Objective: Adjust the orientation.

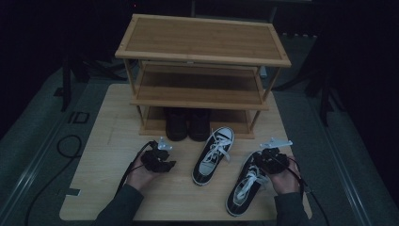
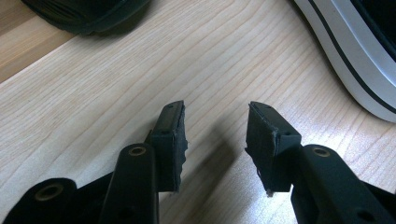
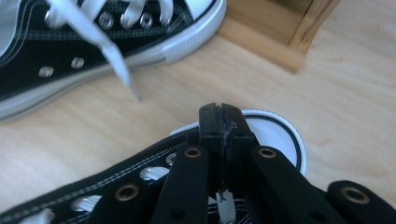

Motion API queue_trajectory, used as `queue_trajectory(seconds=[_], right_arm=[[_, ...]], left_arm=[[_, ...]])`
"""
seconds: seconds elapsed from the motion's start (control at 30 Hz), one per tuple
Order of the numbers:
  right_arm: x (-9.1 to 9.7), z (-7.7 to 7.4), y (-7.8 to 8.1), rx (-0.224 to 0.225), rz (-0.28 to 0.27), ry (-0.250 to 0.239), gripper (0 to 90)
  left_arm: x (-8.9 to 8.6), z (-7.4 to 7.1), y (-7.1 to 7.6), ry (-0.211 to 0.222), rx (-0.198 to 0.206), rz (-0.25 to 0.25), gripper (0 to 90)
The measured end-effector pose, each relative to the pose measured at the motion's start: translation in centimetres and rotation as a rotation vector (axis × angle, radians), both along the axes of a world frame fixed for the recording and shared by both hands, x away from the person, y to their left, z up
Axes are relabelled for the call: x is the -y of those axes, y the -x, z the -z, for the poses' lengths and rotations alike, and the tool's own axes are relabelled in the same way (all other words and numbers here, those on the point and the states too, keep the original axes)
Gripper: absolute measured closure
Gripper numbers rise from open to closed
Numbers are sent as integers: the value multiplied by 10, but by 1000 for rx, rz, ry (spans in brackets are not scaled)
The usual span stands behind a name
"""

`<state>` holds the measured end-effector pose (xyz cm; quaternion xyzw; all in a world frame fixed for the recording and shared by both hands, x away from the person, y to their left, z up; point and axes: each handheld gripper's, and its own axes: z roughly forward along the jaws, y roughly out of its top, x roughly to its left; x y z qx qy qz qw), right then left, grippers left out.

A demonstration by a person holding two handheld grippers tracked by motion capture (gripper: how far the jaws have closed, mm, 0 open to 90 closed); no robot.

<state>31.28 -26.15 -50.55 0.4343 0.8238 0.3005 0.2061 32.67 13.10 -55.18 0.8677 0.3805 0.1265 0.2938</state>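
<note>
Held sneaker: the black canvas low-top sneaker with white rubber toe cap and white laces (image 3: pixel 280 140) lies under the right gripper (image 3: pixel 223 109); its toe cap shows just beyond the jaw tips, its eyelet row to their left.
Right gripper: its jaws are clenched, pads pressed together with a white bit, apparently lace or tongue, pinched low between them; what exactly is caught cannot be told for sure. In the high view this gripper (image 1: pixel 269 160) sits over the front part of that sneaker (image 1: pixel 244 186).
Second sneaker: a matching black-and-white canvas sneaker (image 3: pixel 93 42) lies ahead and to the left of the right jaws, well apart, one loose lace end trailing towards them.
Left gripper: its jaws (image 2: pixel 215 133) stand released, a wide gap between the pads and only bare tabletop in it.
Beyond the left jaws: the second sneaker's white striped sole edge (image 2: pixel 355 65) lies ahead to their right; a dark rounded shoe toe (image 2: pixel 88 14) ahead to their left.
Table: pale wooden board (image 1: pixel 113 188) under everything.
Rack: a three-tier bamboo shoe rack (image 1: pixel 202 42) stands past both grippers, a pair of black shoes (image 1: pixel 188 123) on its bottom tier.
</note>
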Motion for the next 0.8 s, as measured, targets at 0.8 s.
queue_trajectory(seconds=[0.8], right_arm=[[-32,-1,-67,33,-4,14,884]], left_arm=[[8,1,-3,29,-21,22,599]])
